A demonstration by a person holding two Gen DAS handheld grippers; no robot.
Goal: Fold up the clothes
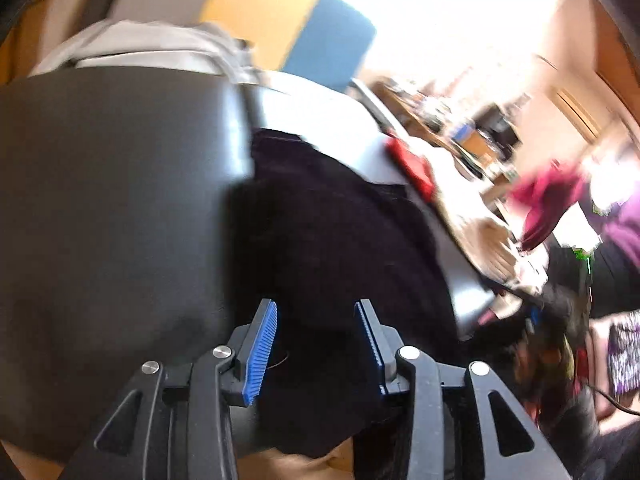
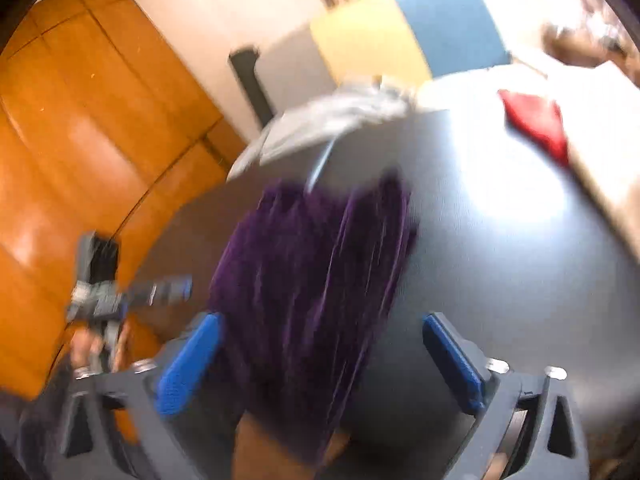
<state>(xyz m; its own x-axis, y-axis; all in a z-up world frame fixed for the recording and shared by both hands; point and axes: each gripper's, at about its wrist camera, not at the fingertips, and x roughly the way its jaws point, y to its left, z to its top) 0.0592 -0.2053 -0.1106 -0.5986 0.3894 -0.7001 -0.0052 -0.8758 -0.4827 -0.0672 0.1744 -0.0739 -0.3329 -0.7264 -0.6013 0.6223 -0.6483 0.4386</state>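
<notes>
The dark purple velvety garment lies bunched on the grey table, hanging over its near edge. Right gripper: jaws wide apart, nothing pressed. Left gripper: blue pads parted above the cloth, not clamping it. A folded pale grey garment sits at the table's far edge.

The cloth is dark purple, the table grey, the pads blue, the floor orange-brown; a red cloth and a pale grey cloth lie behind
</notes>
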